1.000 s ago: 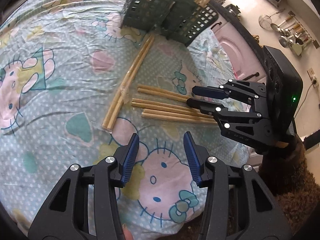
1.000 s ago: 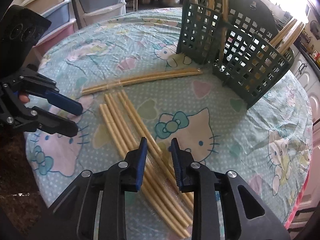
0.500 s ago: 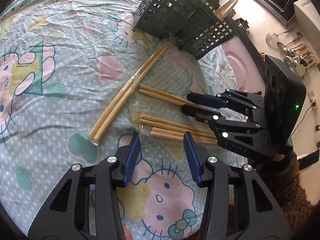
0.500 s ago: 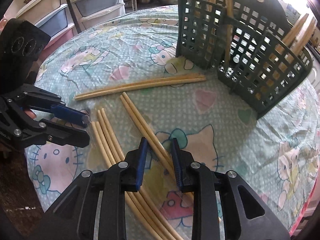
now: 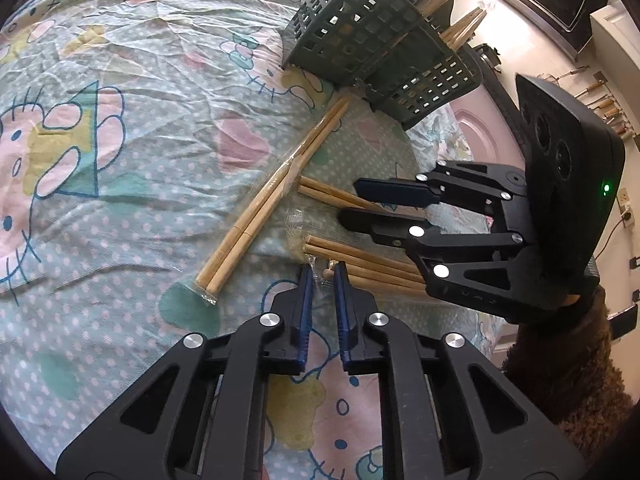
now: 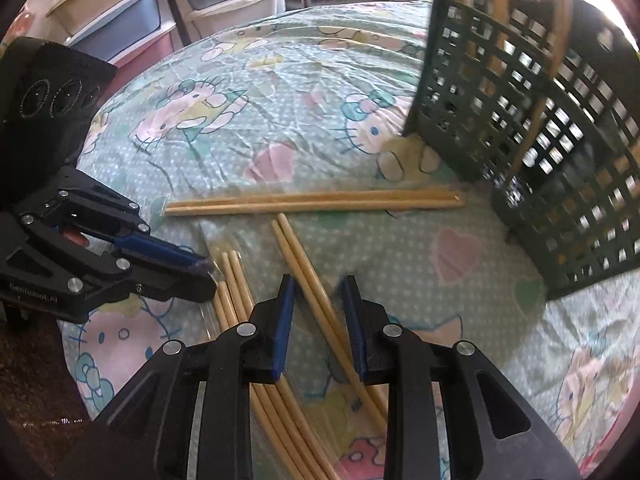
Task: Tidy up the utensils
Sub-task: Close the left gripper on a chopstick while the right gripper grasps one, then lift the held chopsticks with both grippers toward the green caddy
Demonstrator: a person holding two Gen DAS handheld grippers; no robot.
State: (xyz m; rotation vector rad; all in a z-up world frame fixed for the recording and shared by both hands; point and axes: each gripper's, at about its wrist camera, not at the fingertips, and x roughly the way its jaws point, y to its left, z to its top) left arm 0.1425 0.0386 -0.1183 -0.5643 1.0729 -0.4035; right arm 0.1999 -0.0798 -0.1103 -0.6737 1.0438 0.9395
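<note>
Table [image 5: 120, 128]: round, covered by my cartoon-cat cloth under clear plastic; everything listed here rests on it.
Basket [image 5: 360, 36]: dark green lattice holder at the far side of the table, with several chopsticks standing upright in its compartments; in my right wrist view it is at [image 6: 520, 128].
Right claw [image 6: 318, 300]: my jaws stand partly apart, straddling a pair of chopsticks [image 6: 316, 296] that lies between the pads; I cannot tell whether the pads touch it. From my left wrist view this claw is at [image 5: 352, 200].
Left claw [image 5: 321, 276]: my jaws are drawn nearly together at the near end of the wrapped bundle [image 5: 360, 264], the clear wrapper's edge between the tips; I cannot tell whether they pinch it. From the right wrist view it is at [image 6: 204, 270].
Long pair [image 6: 312, 202]: two chopsticks in a clear sleeve, flat on the cloth, one end close to the basket's foot.
</note>
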